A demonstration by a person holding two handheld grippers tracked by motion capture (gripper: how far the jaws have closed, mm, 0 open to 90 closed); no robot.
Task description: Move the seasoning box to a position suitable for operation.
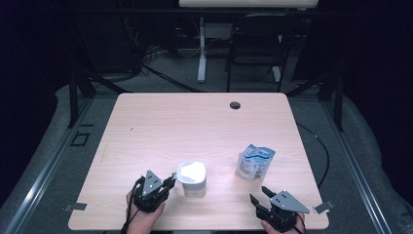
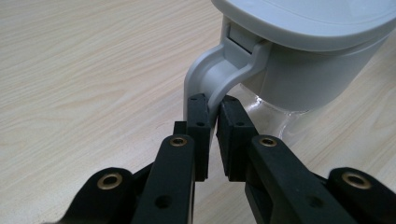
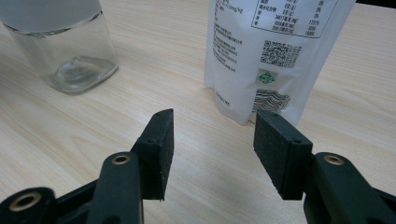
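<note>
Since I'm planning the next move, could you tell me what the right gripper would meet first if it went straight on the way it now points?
Most likely the white pouch, standing just ahead of the open right gripper, slightly toward its right jaw; bare table lies between.

One lidded clear jar (image 1: 191, 178), one white pouch (image 1: 254, 163), two tongs, one wooden table (image 1: 165, 126).

Evenly lit from above on the pale table (image 1: 195, 122), dark and murky all round it in the high view, soft and low in detail there, with faint shadows, mild glare on the white lid (image 2: 308, 18), and blurred near edges in both gripper views.
</note>
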